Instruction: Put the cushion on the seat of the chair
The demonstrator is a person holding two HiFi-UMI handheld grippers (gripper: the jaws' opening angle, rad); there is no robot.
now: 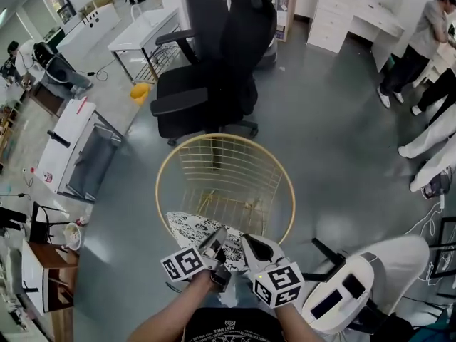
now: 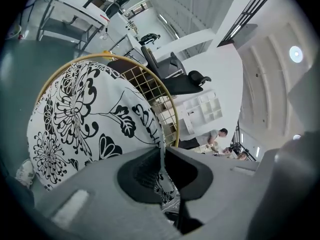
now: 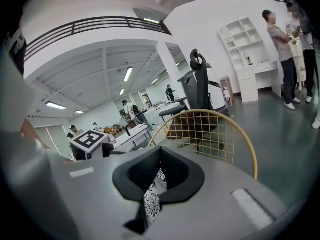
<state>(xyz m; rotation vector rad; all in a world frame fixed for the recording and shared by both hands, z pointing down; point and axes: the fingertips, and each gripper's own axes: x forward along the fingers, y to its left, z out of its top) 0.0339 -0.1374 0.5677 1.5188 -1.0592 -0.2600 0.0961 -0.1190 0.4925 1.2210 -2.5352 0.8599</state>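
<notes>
Big round gold wire chair (image 1: 225, 135) with its curved back on the far side; the cushion (image 1: 191, 228) is at the chair's near edge, draped over the front rim toward the left; its long axis runs side to side across the front, with the far edge reaching in toward the seat; can't tell if it's actually resting on the seat; it's white with a bold black flower-and-leaf print, thin and floppy; left gripper (image 1: 216, 244) and right gripper (image 1: 251, 245) sit side by side, each clamped on the cushion's near hem, fabric pinched between the jaws.
</notes>
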